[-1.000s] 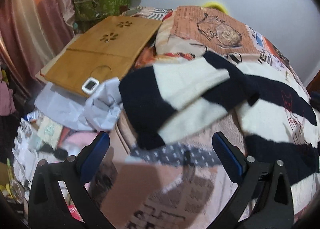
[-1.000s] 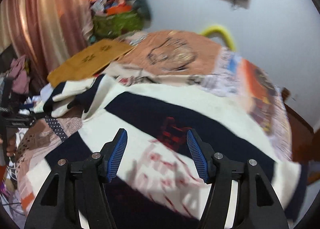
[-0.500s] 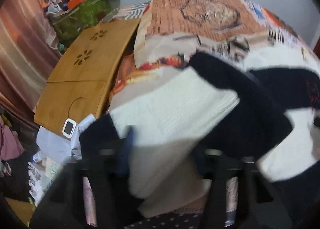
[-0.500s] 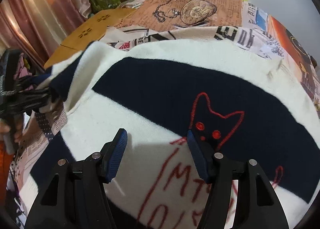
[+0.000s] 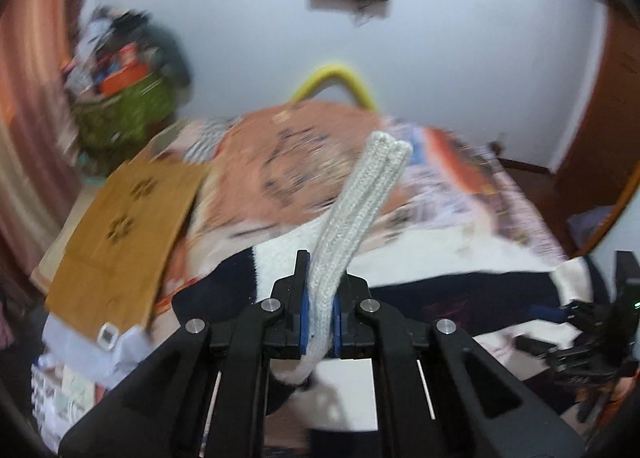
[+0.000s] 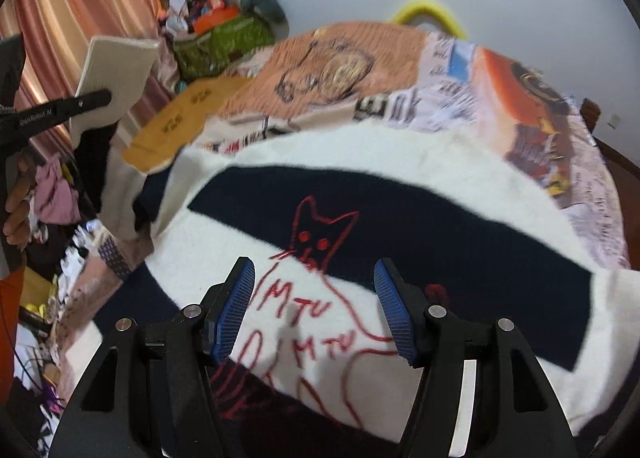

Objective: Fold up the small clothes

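Between the pads of the left gripper (image 5: 319,312) a cream sleeve cuff (image 5: 360,214) is being held, clamped tight and sticking up and away past the fingertips; the jaws have just been closing on it. Below and beyond that gripper the sleeve is trailing down to the striped sweater (image 6: 400,194), which is lying spread on the bed (image 6: 520,106). Under the right gripper (image 6: 316,306), whose jaws are standing half open and holding nothing, the sweater's red cat drawing (image 6: 316,234) is showing, its body stretching crosswise, left to right. Judging by this, the sleeve is needing to travel from the far left toward that chest, so the left hand is the nearer one.
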A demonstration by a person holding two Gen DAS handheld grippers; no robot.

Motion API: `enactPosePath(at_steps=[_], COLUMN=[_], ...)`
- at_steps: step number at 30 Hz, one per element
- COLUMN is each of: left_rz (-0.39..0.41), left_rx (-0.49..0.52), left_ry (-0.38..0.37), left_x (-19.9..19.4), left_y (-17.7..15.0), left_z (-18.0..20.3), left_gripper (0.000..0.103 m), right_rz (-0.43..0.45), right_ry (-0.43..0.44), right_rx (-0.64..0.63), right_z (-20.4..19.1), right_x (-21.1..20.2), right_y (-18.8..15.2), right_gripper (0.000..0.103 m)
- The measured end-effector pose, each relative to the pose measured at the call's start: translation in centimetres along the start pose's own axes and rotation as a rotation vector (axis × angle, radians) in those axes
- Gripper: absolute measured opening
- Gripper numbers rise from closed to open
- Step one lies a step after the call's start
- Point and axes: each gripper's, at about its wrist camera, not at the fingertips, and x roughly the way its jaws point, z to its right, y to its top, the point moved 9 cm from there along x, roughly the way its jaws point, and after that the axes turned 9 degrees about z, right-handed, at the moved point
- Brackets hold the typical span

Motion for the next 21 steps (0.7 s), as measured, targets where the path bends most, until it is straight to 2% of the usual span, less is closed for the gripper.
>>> enactPosePath(at_steps=[4,7,10,16,18,20,21], left_rz=[0.018,-0.001,-0.062,-0.234,-0.285,-0.315,-0.312], left_rx=[0.052,0.093,0.147,0.214,0.245,0.261,0.266], left_ry=[-0.103,-0.164,-0.212,-0.283,-0.296,-0.309,-0.307], left_x=[0.2,1.0,2.9,6.2,6.3,5.7,5.4], left_y=[1.6,1.1,-1.4,-7.9,-10.0,-11.4,-11.7], left_z=[8.7,14.3,19.9,25.7,26.4,26.2,25.6], left_gripper=[0.008,0.008,0.008,0.009,0.014,0.026,0.038], right_rz=[0.065,0.099,0.115,0.099,0.097,0.091,0.087], right_ry=[-0.013,-0.03,-0.063,-0.084,-0.08,-0.072,-0.072], right_rx=[0.026,0.048,0.077,0.16,0.183,0.204,0.208], right_z=[2.6,4.8,7.2,10.6,11.3,11.7,11.7], right_x=[-3.3,-5.5,-7.1,-7.7,-7.6,-7.3,-6.8], right_y=[0.5,0.1,-0.8,-3.0,-3.6,-3.9,-4.0], right_gripper=[0.058,0.058,0.059,0.059,0.059,0.059,0.059])
